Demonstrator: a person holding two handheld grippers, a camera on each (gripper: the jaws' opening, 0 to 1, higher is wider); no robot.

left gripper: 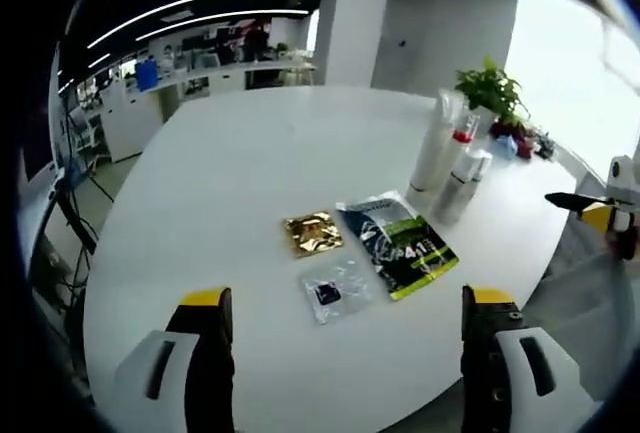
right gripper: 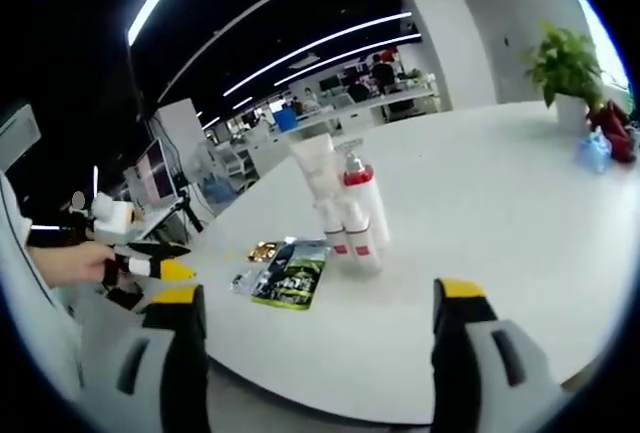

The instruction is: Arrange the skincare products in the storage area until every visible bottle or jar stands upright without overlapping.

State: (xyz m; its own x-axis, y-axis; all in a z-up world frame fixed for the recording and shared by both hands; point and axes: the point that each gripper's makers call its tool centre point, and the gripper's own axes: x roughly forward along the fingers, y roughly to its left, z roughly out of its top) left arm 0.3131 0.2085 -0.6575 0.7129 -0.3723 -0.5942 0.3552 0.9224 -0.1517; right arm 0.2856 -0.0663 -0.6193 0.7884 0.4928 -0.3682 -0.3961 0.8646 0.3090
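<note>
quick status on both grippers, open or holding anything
left gripper: open, nothing between its jaws.
right gripper: open, nothing between its jaws.

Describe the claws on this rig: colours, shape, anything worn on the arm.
Left claw and right claw match: two blunt black jaws, each capped with a yellow tip, backed by light grey shells with a dark slot. In the right gripper view a hand grips the other claw; a white sleeve shows beside it.

Bright ceiling strips, window glare blown white; edges curved, soft
</note>
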